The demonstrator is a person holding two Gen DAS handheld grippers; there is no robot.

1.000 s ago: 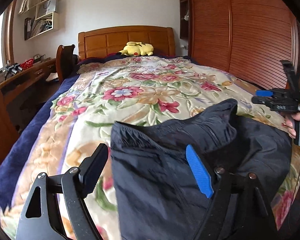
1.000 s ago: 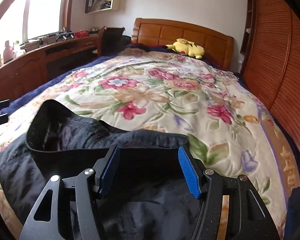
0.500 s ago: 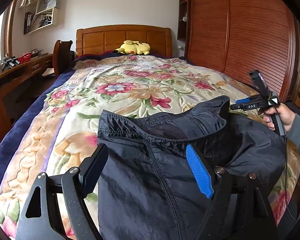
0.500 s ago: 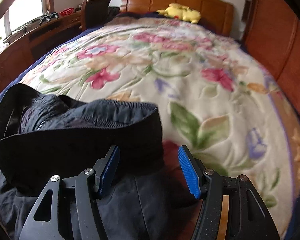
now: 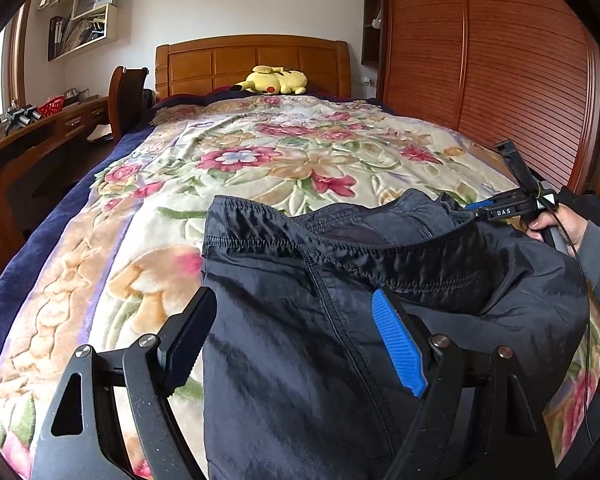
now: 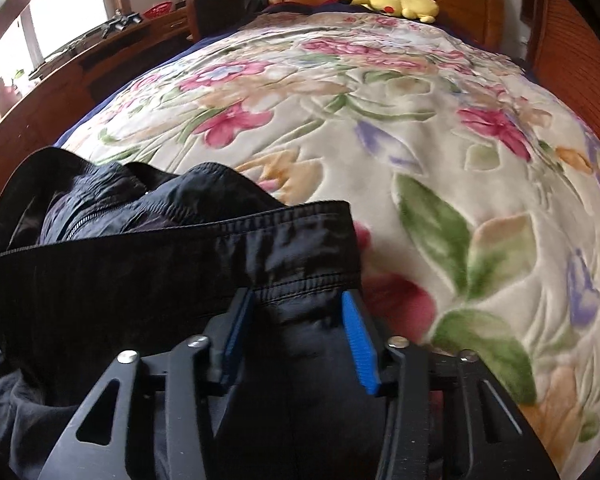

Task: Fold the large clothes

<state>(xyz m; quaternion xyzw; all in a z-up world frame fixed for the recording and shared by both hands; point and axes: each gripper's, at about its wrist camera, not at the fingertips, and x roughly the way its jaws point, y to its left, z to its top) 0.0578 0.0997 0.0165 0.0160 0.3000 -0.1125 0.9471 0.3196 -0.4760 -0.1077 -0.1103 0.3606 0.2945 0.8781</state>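
Observation:
A large black jacket (image 5: pixel 340 320) lies bunched at the foot of the bed on the floral blanket (image 5: pixel 260 168). Its elastic hem faces the headboard and a zipper shows inside. My left gripper (image 5: pixel 296 340) is open, its jaws spread over the jacket's left hem corner. My right gripper (image 6: pixel 296 328) has its jaws partly closed around the jacket's right hem corner (image 6: pixel 300 252), with fabric bunched between the blue pads. The right gripper also shows in the left wrist view (image 5: pixel 512 204), held by a hand at the jacket's far right.
A yellow plush toy (image 5: pixel 274 80) lies by the wooden headboard (image 5: pixel 252 60). A wooden wardrobe (image 5: pixel 500 80) runs along the right. A desk (image 5: pixel 40 132) and chair (image 5: pixel 126 96) stand to the left of the bed.
The right gripper came down onto the jacket's right hem corner and its jaws narrowed around the fabric. The left gripper moved slightly closer to the left hem corner, still open.

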